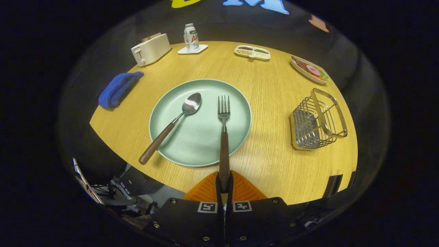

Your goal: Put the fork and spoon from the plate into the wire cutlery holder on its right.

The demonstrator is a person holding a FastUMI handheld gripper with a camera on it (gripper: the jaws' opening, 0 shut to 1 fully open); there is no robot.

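**mik:** Gripper at bottom center is clamped on the fork by its wooden handle end, tines lying on the green plate.

**jo:** And the spoon?

**mik:** Left of the fork, bowl on the plate, handle hanging off its lower-left rim. Wire cutlery holder sits right of center on the table.

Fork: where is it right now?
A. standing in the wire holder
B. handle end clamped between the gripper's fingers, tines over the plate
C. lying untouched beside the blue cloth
B: the gripper is shut on the fork handle, tines over the green plate.
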